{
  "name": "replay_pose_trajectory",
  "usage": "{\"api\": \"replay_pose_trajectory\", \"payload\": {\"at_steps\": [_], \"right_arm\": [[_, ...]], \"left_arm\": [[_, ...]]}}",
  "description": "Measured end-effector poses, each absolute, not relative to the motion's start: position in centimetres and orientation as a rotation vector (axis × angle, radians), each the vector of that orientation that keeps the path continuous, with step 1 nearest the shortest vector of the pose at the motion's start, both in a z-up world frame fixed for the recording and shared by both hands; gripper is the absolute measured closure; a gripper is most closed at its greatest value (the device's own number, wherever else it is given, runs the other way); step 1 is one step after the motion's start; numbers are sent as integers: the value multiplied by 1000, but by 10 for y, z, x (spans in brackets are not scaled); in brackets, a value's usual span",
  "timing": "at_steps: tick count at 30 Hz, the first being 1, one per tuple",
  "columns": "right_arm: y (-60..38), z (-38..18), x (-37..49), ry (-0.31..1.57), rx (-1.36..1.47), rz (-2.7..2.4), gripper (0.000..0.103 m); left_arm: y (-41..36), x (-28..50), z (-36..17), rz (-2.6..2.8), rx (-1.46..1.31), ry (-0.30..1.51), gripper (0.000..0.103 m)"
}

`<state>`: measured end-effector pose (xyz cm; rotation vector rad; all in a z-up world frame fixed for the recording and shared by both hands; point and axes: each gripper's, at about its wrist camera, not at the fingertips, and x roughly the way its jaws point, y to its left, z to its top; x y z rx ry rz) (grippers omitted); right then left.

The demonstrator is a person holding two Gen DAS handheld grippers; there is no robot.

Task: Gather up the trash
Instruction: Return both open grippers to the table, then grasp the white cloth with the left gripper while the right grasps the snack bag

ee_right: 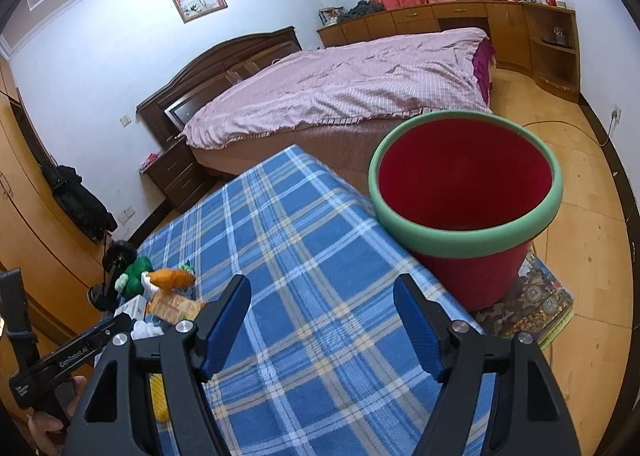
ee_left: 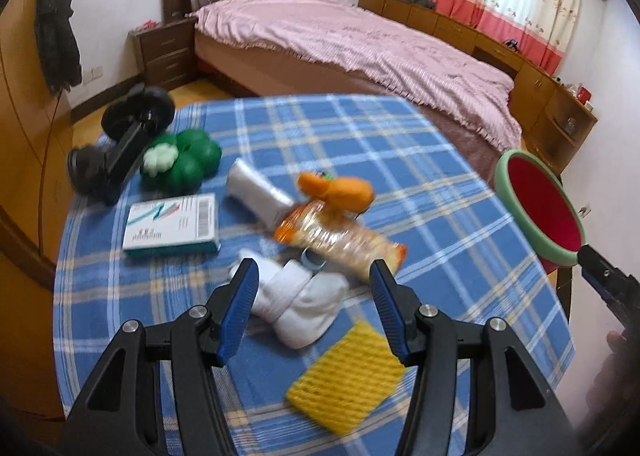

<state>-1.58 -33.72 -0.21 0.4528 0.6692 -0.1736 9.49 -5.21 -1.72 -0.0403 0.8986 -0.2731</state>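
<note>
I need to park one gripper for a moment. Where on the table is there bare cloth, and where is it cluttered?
Bare checked cloth runs along the far half of the table, toward the bed, and on the right side between the snack packet and the red bucket. The near-left part is crowded: box, white wad, yellow sponge.

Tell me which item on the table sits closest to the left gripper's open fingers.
The crumpled white tissue wad, lying just ahead between the left gripper's open jaws. The yellow sponge lies nearer the right finger; the snack wrapper and white box are farther back.
</note>
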Motion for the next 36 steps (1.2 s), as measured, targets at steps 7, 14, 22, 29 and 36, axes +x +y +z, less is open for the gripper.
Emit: {"api": "replay_pose_trajectory", "payload": {"at_steps": [7,14,22,29,36], "right_arm": [[-323,-11,-8,710,433,-152,27],[-311,-17,-3,732,422,-137,27],[-304,-24,-1,751,422,-126,27],[-296,-27,2,767,418,-99,27],[-276,-22,12,770,368,-39,27]], "left_arm": [[-46,103,-42,-252,-53,958,45],[-41,111,-57,-226,-82,989,45],[-44,112,-67,-250,-108,1007,45],[-41,110,-67,-287,-128,972,68],[-29,104,-53,-274,-140,928,72]]}}
